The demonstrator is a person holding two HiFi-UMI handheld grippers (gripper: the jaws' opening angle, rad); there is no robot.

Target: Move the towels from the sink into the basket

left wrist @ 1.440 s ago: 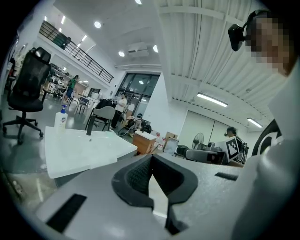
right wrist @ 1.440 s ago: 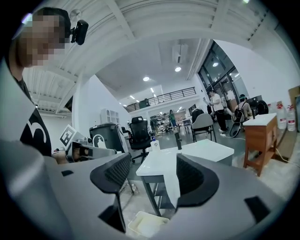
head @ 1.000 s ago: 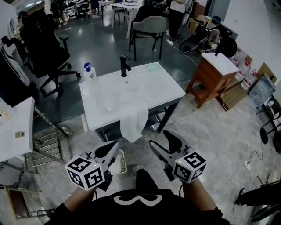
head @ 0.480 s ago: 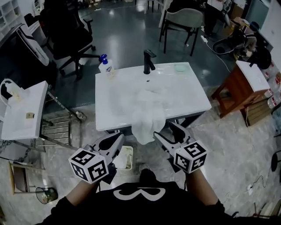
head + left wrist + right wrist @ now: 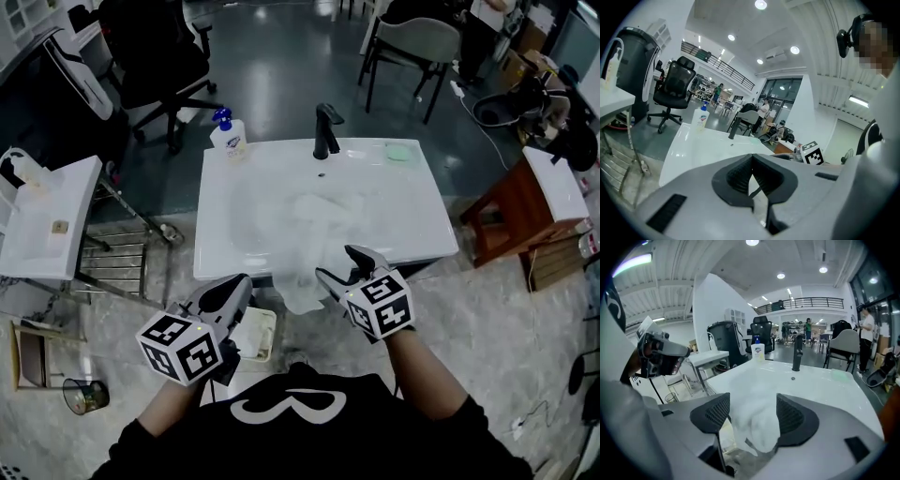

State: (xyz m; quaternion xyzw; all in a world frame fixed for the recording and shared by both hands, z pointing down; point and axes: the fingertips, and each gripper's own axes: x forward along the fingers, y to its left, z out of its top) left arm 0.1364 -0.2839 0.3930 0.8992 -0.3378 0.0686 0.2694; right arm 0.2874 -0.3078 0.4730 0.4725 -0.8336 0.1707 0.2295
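A white towel (image 5: 314,234) lies in the white sink (image 5: 412,220), and its end hangs over the front edge. My right gripper (image 5: 339,264) is open at that hanging end. In the right gripper view the towel (image 5: 757,425) shows in the gap between the two pads of that gripper (image 5: 752,411), which do not press on it. My left gripper (image 5: 236,286) is lower left of the towel, in front of the sink, shut (image 5: 752,157) with nothing in it. A small white basket (image 5: 258,335) stands on the floor under the sink's front, partly hidden by the left gripper.
On the sink are a black faucet (image 5: 326,131), a soap bottle (image 5: 227,136) and a green dish (image 5: 398,152). A white side table (image 5: 42,230) and metal rack (image 5: 112,272) stand left, a wooden cabinet (image 5: 534,206) right, and chairs (image 5: 155,56) behind.
Both grippers have come closer to the sink. The right gripper moved forward and up to the towel's hanging end. The left gripper stayed low by the basket.
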